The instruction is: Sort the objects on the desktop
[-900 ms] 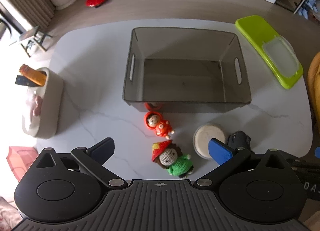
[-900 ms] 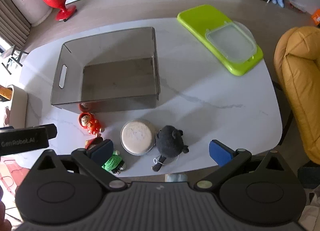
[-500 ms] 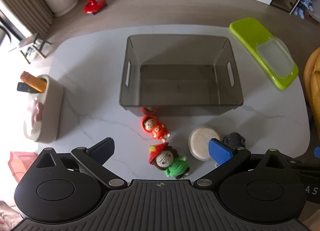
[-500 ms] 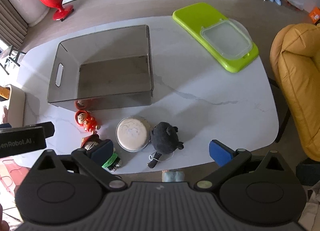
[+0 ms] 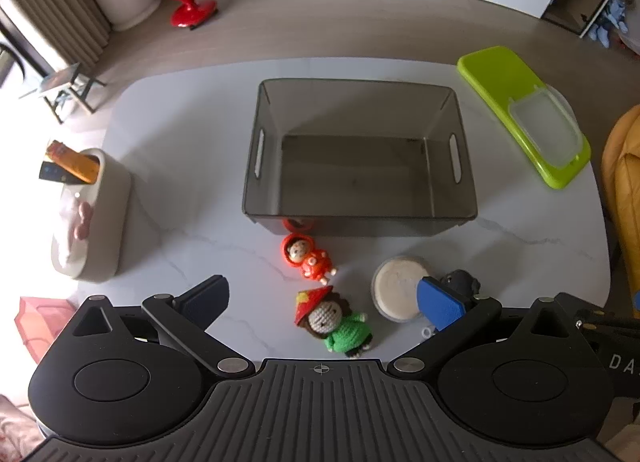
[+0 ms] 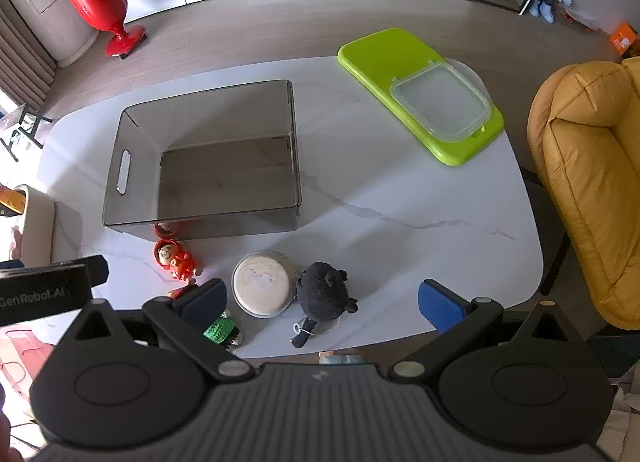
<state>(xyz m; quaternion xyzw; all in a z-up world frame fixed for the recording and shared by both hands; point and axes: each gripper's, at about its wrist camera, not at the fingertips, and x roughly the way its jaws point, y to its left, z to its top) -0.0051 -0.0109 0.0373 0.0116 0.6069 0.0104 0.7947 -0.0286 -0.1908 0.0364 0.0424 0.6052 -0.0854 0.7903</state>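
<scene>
Grey bin (image 5: 360, 157) sits mid-table, a bit toward the far edge, nothing inside, handle slot in each short wall. Toys lined up along the near edge in front of it: small red doll (image 5: 306, 258) just off the bin's near wall, lying down; crochet doll w/ red hat & green dress (image 5: 334, 320) right by the near edge, close to the red one; round white tin (image 6: 262, 284) next to it, touching the black plush (image 6: 324, 296), whose cord trails toward the edge.

Left gripper (image 5: 320, 300) hangs above the table, pointing steeply down, jaws at full width, nothing between the pads, touching nothing; crochet doll shows in the gap below. Right gripper (image 6: 320, 300) same: spread wide, empty, over the tin & plush, pads clear of both.

Green tray (image 6: 416, 89) w/ clear lid (image 6: 442, 101) on it at far right corner. White holder (image 5: 90, 221) at the left edge. Yellow chair (image 6: 592, 181) off the right side; red vase (image 6: 104, 9) on the floor beyond.
</scene>
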